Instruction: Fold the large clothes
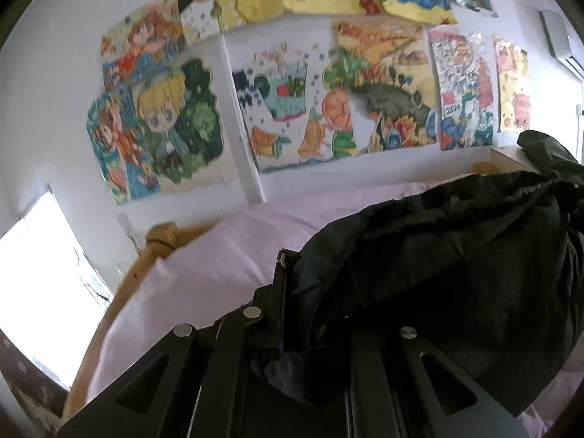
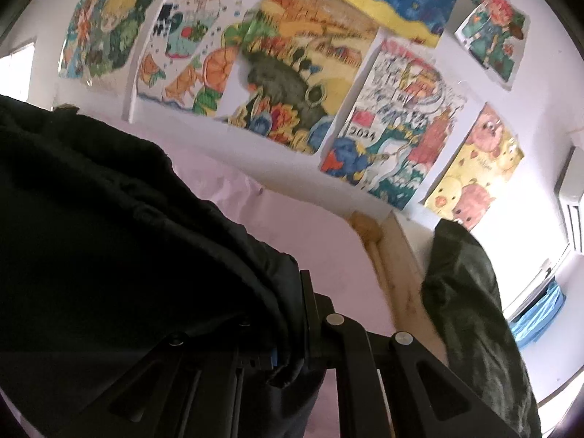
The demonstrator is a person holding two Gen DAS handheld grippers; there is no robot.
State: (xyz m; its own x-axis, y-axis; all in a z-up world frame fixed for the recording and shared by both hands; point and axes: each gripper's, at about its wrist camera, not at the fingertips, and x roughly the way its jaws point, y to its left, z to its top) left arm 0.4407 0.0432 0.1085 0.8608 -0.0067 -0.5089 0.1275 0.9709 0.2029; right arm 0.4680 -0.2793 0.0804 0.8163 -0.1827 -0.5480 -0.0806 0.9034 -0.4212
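Note:
A large black padded garment (image 1: pixel 456 255) hangs lifted over a bed with a pink sheet (image 1: pixel 219 255). My left gripper (image 1: pixel 314 292) is shut on the garment's edge. Only its left finger (image 1: pixel 280 284) shows, and the cloth covers the other one. In the right wrist view the same black garment (image 2: pixel 127 237) fills the left side. My right gripper (image 2: pixel 281 314) is shut on its edge, with the right finger (image 2: pixel 308 303) bare and the left one under the cloth. A dark part of cloth (image 2: pixel 474 310) droops at the right, over the bed's end.
The bed's wooden frame (image 1: pixel 160 237) runs along the left, with its other end (image 2: pixel 368 230) in the right wrist view. Several coloured drawings (image 1: pixel 292 102) cover the white wall behind. A bright window (image 1: pixel 43 273) is at the left and an air conditioner (image 1: pixel 558 40) at the upper right.

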